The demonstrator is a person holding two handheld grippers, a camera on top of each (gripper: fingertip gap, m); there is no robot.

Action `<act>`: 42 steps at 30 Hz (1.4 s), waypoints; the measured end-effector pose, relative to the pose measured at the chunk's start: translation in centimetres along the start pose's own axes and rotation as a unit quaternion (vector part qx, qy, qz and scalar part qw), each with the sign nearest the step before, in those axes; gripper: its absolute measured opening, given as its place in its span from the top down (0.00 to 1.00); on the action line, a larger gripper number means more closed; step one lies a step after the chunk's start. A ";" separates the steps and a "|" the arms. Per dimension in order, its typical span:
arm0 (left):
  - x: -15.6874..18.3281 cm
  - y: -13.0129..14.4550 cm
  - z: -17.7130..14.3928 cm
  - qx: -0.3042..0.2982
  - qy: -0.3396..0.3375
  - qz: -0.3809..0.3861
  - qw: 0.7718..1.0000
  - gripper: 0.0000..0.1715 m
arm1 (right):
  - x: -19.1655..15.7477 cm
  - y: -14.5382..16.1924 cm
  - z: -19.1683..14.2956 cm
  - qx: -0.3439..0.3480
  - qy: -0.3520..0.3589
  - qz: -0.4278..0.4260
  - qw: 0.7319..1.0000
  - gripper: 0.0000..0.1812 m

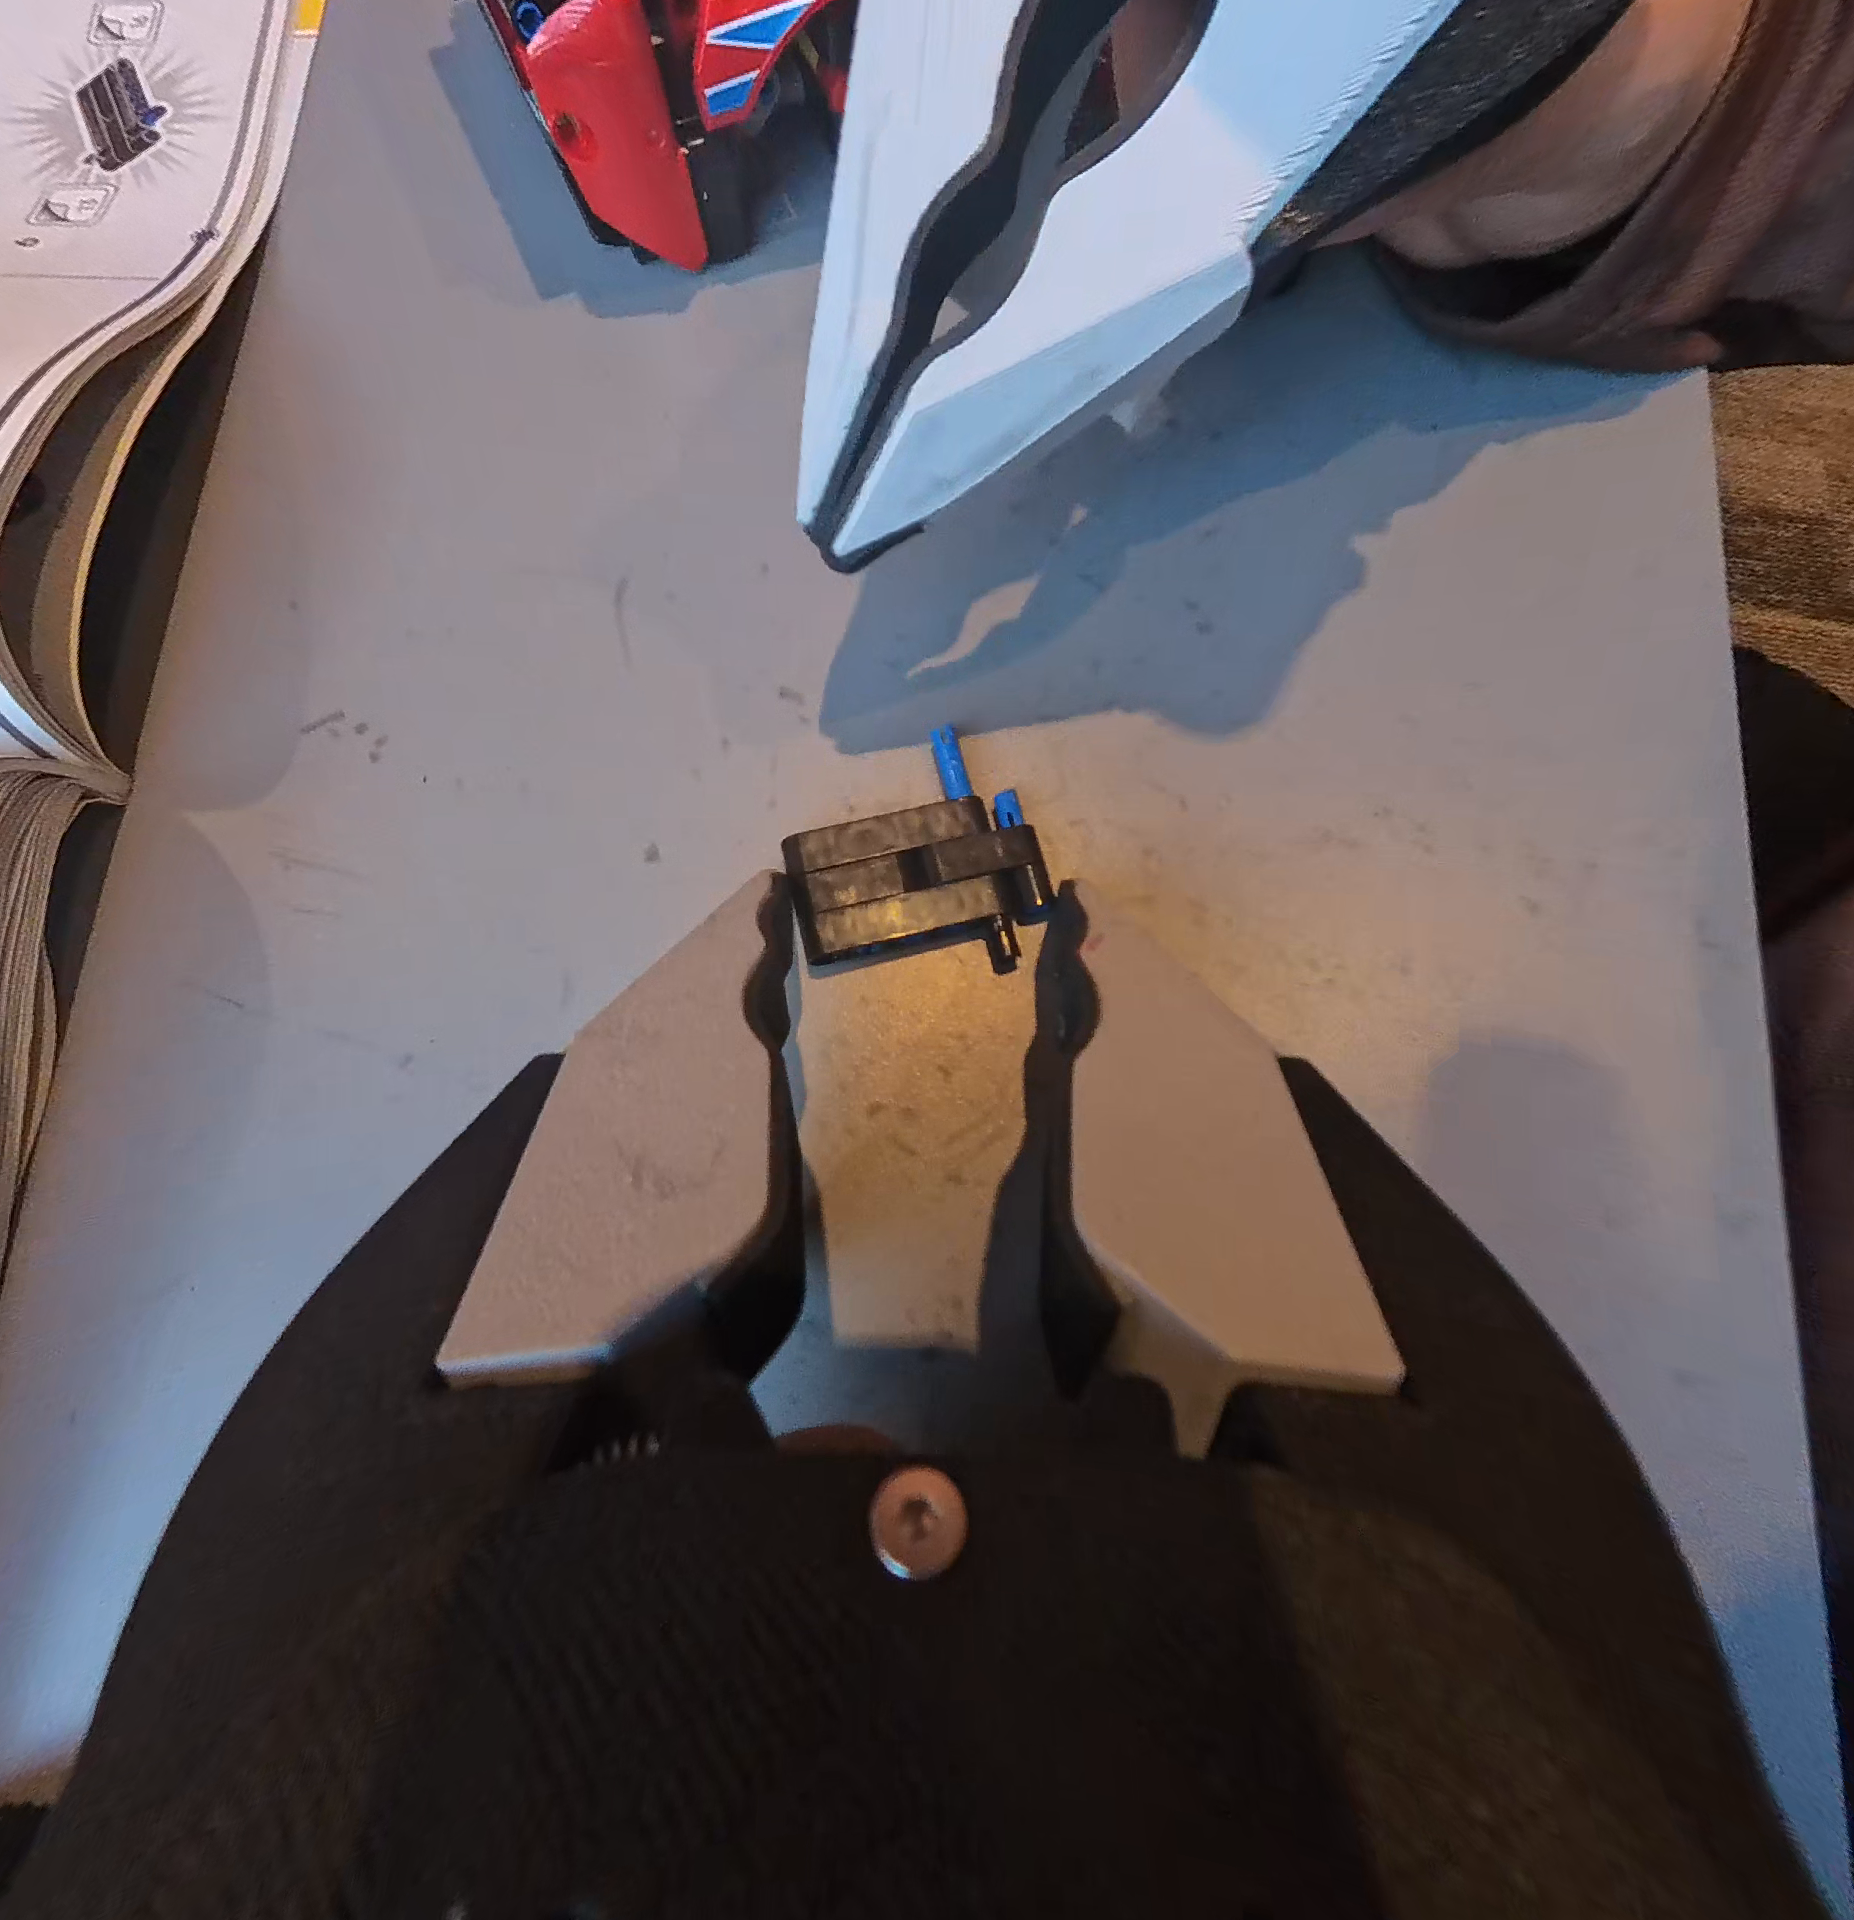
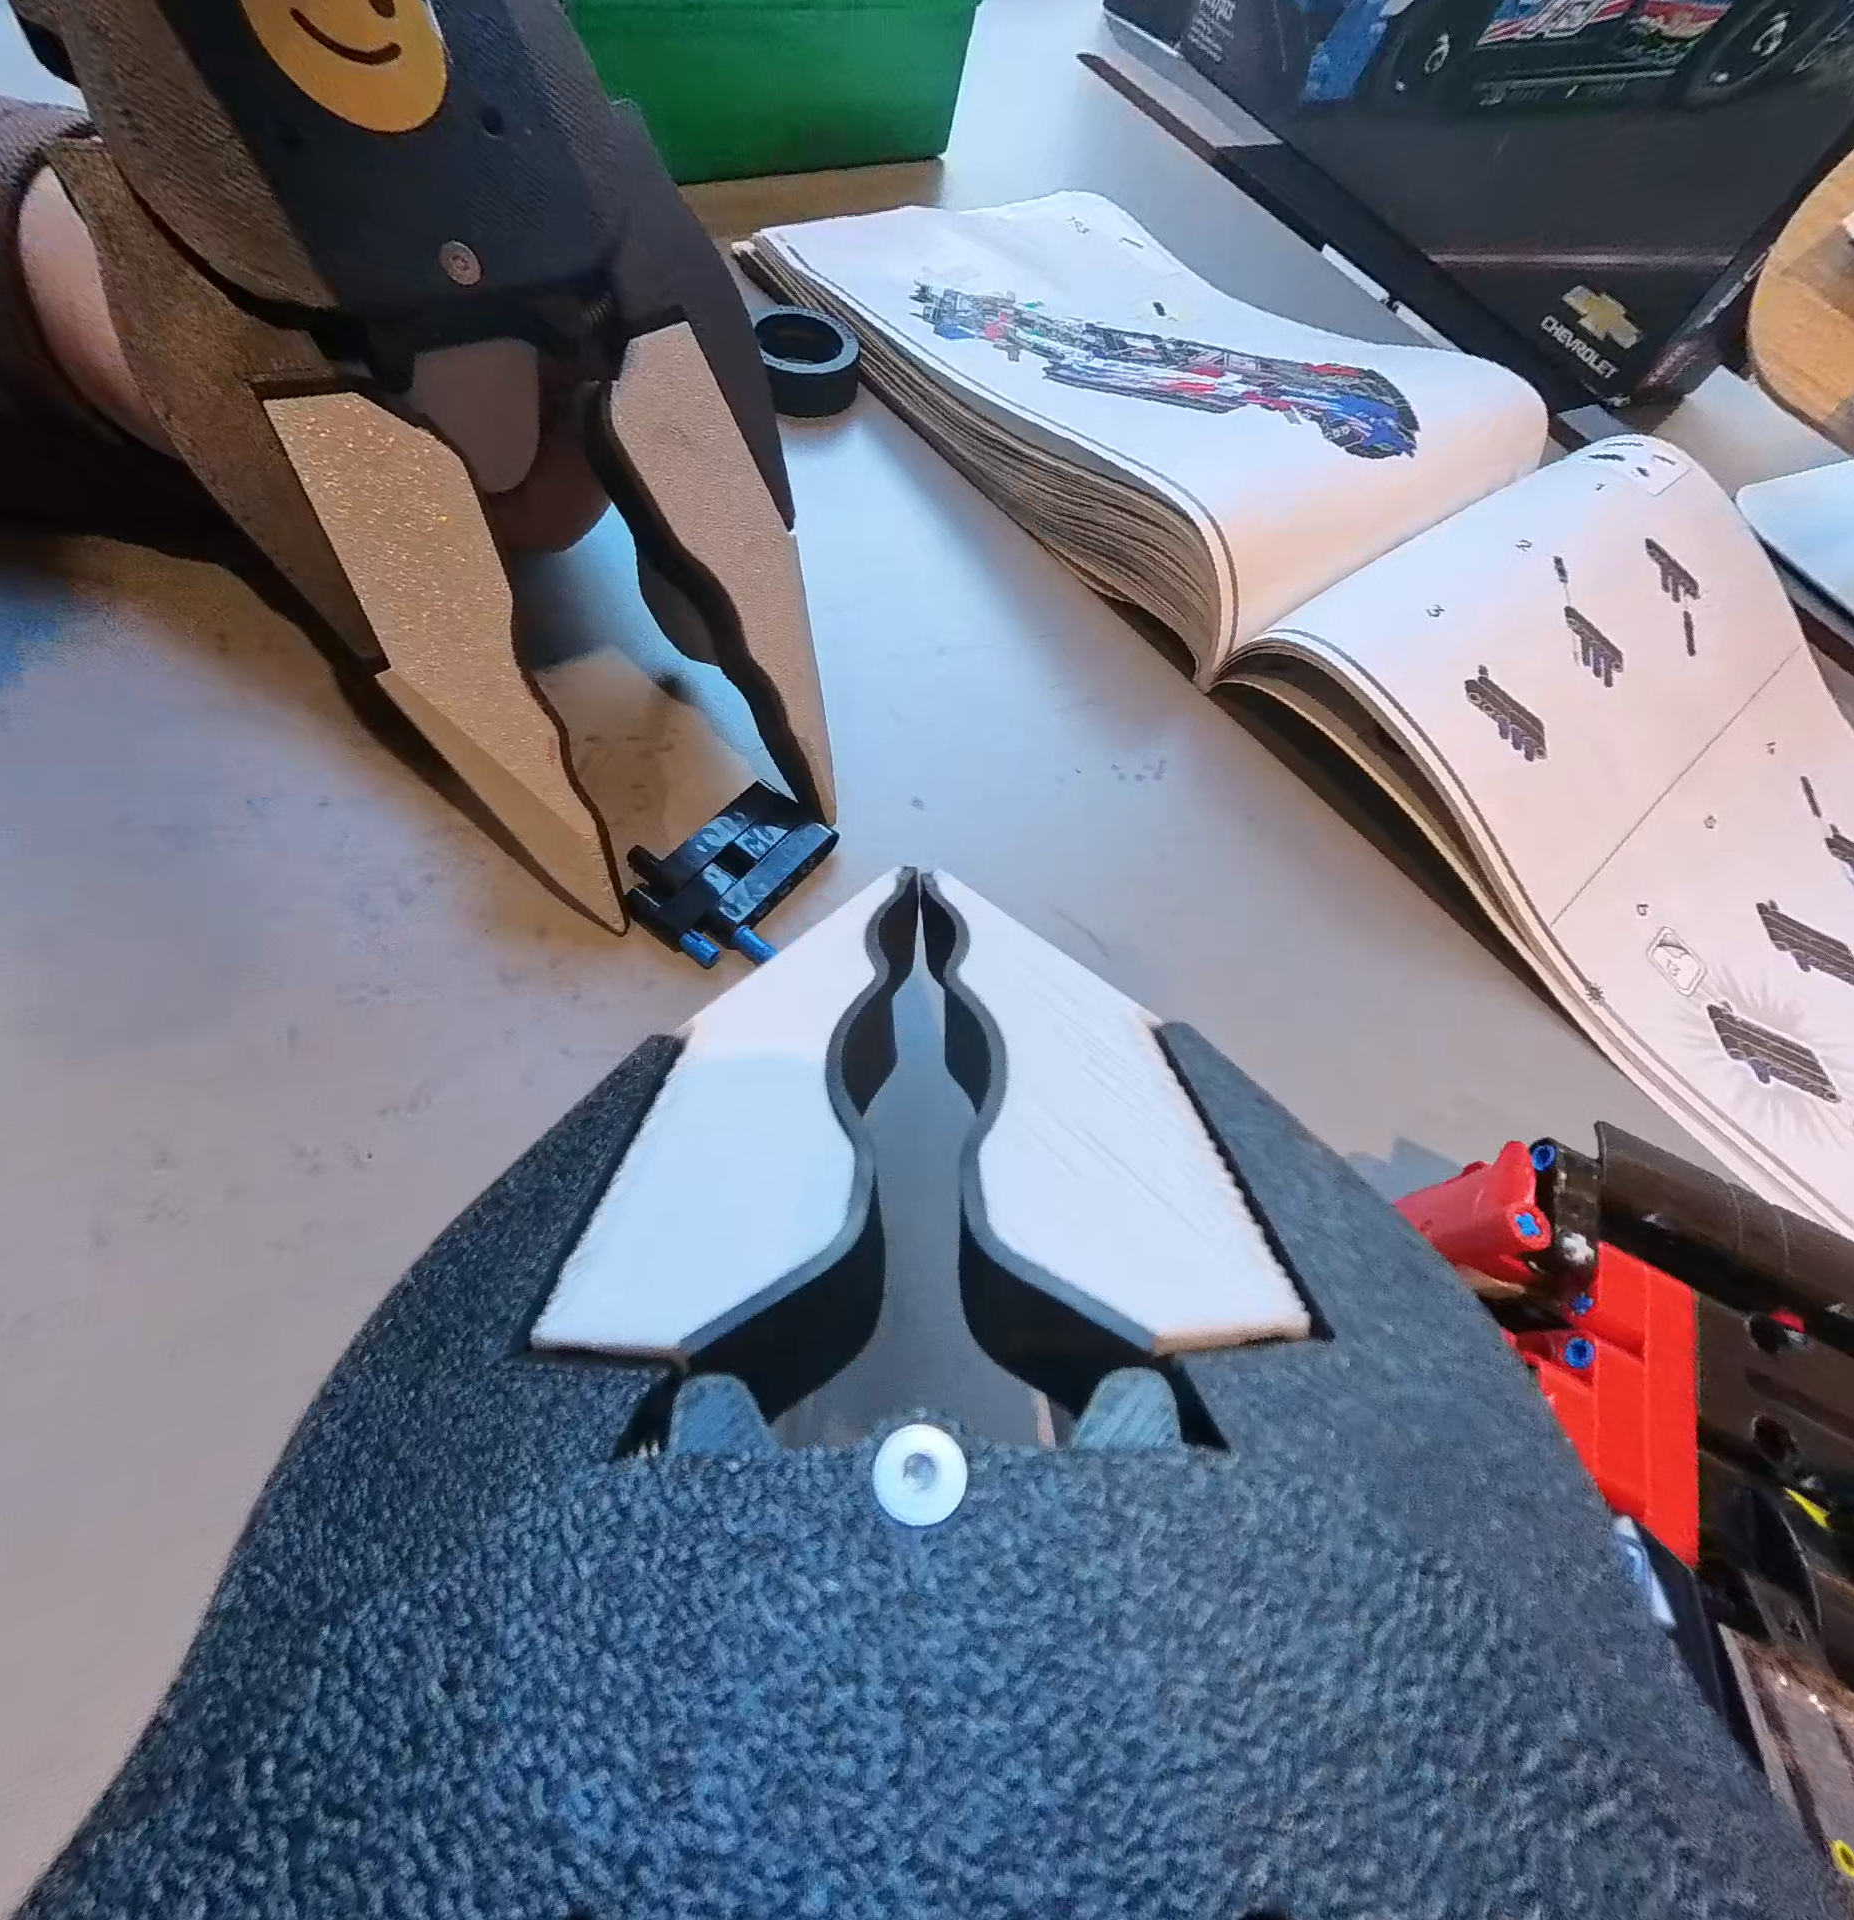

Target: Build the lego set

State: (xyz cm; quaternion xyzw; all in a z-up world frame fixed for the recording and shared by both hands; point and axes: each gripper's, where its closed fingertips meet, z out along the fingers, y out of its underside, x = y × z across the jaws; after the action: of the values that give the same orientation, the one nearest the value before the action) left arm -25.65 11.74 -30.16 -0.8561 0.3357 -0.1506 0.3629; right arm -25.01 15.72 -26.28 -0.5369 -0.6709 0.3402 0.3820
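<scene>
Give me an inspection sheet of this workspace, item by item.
Surface: grey table, scuffed and marked.
Job's things: small black beam assembly with blue pins lying flat on the table; red and black car model at the edge; open instruction booklet.
Clutter: black tyre beside the booklet; green bin; dark set box.
Grippers: left gripper open, fingers flanking the assembly, grip not confirmed; right gripper shut, empty, just short of the pins.
Cables: nothing seen.
Surroundings: a sleeve behind the right gripper.
</scene>
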 end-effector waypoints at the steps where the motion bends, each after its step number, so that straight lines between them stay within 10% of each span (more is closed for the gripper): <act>1: 0.0 0.0 0.0 0.000 0.000 0.000 1.000 0.72 | 0.1 0.0 0.0 -0.001 0.004 -0.001 1.000 1.00; 42: 0.2 0.0 -0.1 0.001 -0.001 0.012 1.000 0.72 | 0.9 2.5 1.6 -0.103 0.082 -0.087 0.987 1.00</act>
State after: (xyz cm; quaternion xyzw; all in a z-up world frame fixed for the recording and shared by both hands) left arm -25.58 11.59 -30.08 -0.8521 0.3451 -0.1454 0.3657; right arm -25.34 17.03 -29.06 -0.5387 -0.7130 0.1893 0.4068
